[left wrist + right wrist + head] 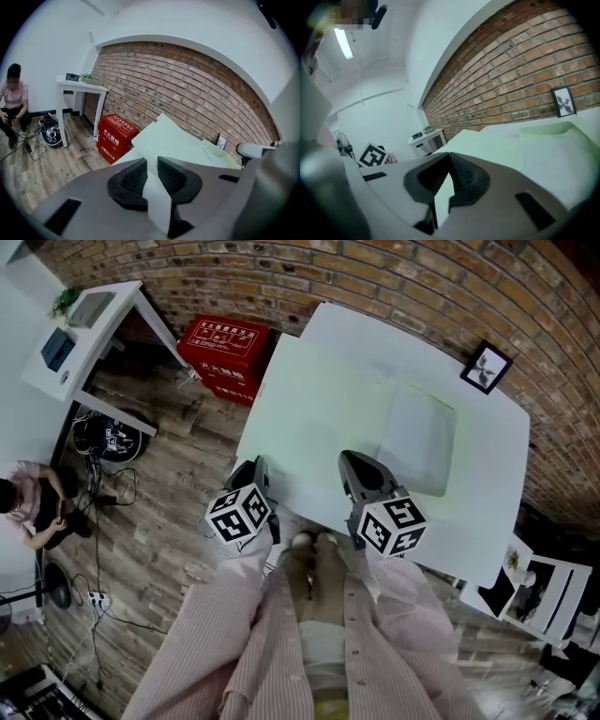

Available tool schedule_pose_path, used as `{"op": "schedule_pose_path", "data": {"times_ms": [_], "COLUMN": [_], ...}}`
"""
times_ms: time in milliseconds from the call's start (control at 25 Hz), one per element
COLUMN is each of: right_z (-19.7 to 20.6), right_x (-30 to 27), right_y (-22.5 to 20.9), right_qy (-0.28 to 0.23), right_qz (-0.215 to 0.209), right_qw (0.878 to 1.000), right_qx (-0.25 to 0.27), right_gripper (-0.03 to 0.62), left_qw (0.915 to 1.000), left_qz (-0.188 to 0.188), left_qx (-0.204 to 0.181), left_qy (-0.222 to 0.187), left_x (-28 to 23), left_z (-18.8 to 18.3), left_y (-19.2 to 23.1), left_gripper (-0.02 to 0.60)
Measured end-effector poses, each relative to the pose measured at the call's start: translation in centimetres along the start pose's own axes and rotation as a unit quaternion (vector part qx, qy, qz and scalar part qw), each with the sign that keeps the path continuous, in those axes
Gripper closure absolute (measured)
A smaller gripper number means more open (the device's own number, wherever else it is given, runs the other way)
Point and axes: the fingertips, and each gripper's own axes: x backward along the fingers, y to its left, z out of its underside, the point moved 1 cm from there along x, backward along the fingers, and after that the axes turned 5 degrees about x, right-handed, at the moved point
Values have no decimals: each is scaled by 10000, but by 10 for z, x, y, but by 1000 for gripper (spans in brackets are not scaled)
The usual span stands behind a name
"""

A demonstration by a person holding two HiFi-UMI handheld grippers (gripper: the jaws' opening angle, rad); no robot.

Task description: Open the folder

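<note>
Pale green folder (319,423): lies on the white tabletop (487,512), its broad front sheet spreading from the near edge towards the brick wall (394,282); a paler rectangular panel (419,439) sits at its right side.
Left hand-held gripper (253,465): at the folder's near left edge; in the left gripper view the jaws stand a little apart, with a strip of the green sheet passing between the ribbed pads (172,177); the pads are not clamped on it.
Right hand-held gripper (352,463): at the near edge, to the right of the left one; in the right gripper view the jaws are closed on the folder's sheet, which comes out below the pads as a narrow green wedge.
Marker cubes: one on each hand-held gripper, just above the person's striped sleeves (216,615).
Picture frame (486,367): small, black, at the far right corner of the tabletop, well apart from the folder.
Red box (225,357): on the wooden floor (169,549) against the wall, left of the tabletop.
Side table (89,334): white, further left.
Seated person (33,502): at the far left, beside cables on the floor.
</note>
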Motion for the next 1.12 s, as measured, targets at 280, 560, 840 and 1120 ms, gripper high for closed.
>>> {"op": "schedule_pose_path", "data": {"times_ms": [280,560,840,1120], "right_z": [-1,-2,-2,-6], "right_x": [-5,-6,-2,7], "right_y": [3,2,3,-2], "right_qy": [30,12,-13,-89], "right_qz": [-125,-180,-181,-133], "right_qw": [9999,9998,9997,9997], "right_qx": [-22,-98,-150,-163], "right_gripper": [589,589,589,589], "left_qw": [9996,9991,9919,9796], "left_qz": [-235,-381,-1107,-1344], "left_qx": [67,53,-607,-1493], "left_qy": [138,166,139,4], "left_x": [-4,-5,-4,1], "left_z": [5,6,6,0], "left_y": [6,9,13,6], "left_gripper": [508,489,453,444]}}
